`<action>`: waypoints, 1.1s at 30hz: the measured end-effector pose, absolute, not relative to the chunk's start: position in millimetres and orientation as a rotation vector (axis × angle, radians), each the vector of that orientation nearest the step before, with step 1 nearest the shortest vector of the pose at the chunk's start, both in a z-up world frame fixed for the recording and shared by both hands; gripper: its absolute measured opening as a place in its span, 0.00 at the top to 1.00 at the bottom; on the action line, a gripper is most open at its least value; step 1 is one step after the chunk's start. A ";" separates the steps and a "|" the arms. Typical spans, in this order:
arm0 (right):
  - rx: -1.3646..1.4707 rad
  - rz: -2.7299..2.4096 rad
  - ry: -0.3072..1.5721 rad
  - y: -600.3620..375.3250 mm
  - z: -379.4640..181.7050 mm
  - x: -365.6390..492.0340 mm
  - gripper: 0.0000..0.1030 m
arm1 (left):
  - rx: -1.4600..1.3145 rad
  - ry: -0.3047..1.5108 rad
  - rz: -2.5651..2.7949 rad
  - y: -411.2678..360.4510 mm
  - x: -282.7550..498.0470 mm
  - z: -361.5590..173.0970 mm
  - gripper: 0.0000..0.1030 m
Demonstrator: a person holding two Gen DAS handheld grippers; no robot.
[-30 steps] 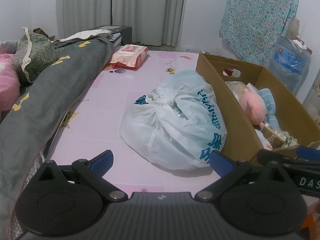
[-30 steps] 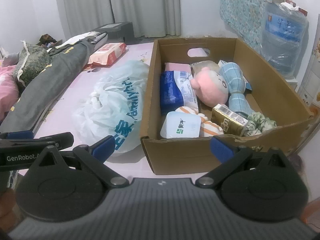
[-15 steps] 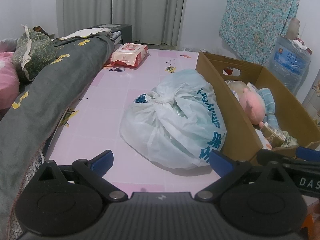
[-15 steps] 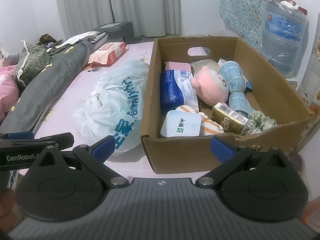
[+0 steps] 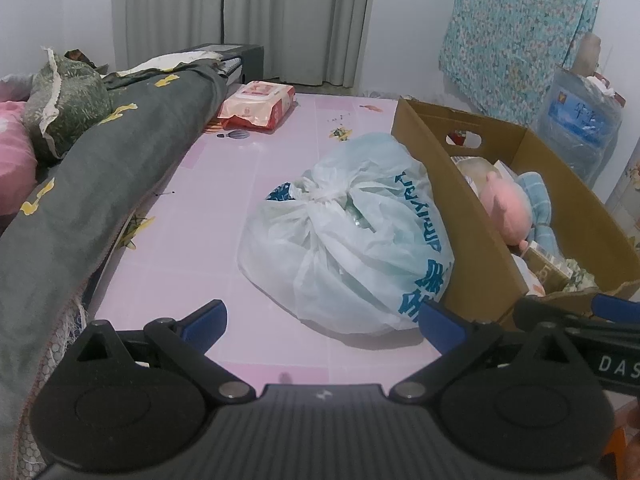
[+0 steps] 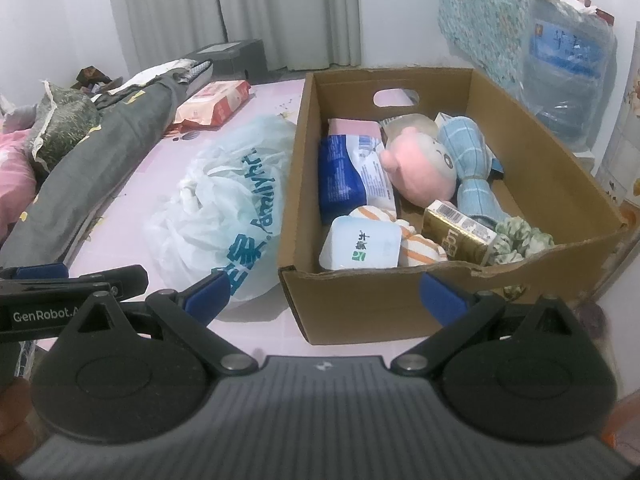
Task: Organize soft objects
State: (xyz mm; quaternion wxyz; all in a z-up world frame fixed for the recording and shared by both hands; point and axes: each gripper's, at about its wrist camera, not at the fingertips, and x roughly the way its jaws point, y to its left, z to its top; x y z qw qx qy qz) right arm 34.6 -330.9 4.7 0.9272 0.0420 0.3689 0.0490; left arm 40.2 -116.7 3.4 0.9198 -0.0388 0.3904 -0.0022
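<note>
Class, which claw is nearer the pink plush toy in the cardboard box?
Right. The right claw faces the box's near wall, the pink plush toy ahead; the left claw fronts the plastic bag beside the box.

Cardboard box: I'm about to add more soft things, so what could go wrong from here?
The cardboard box is already crowded around the pink plush, so additions may pile above the rim. Its near wall is torn and could buckle. The tied plastic bag leans on the box side, crowding the left claw.
</note>
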 end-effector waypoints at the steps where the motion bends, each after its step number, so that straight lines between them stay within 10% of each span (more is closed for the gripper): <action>1: 0.085 0.100 0.757 -331.1 4.9 35.1 0.01 | -0.080 0.803 -0.004 -116.8 40.1 3.4 0.01; 33: 0.087 0.102 0.760 -331.7 4.5 36.7 0.01 | -0.086 0.811 -0.009 -114.7 42.0 2.3 0.01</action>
